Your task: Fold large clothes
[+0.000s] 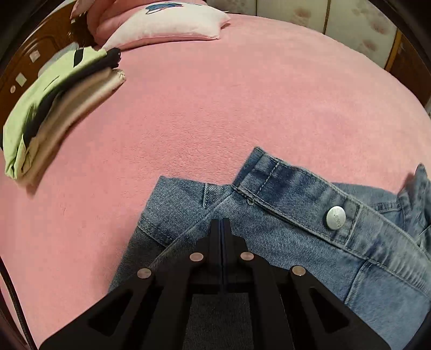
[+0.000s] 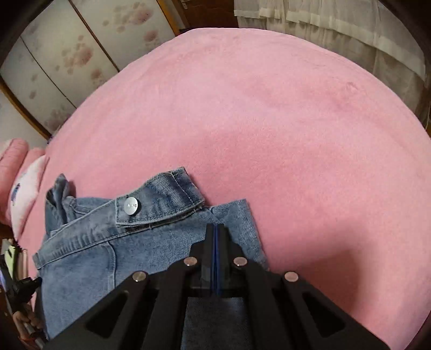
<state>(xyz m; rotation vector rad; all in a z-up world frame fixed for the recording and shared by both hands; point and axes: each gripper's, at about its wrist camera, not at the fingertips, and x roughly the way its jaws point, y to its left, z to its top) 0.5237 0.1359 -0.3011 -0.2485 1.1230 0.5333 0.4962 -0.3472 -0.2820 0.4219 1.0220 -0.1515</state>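
Observation:
Blue jeans lie folded on the pink bed, the waistband with its metal button on top and a leg end showing beneath it. My left gripper is shut, its tips down over the left part of the jeans, close to a slanting fold edge. In the right wrist view the jeans and the button appear again. My right gripper is shut, with its tips over the right edge of the denim. I see no cloth pinched between either pair of fingers.
A stack of folded clothes lies at the left by the wooden headboard, with pillows behind. Wardrobe doors and a curtain stand beyond the bed. A person's hand shows at the lower left edge.

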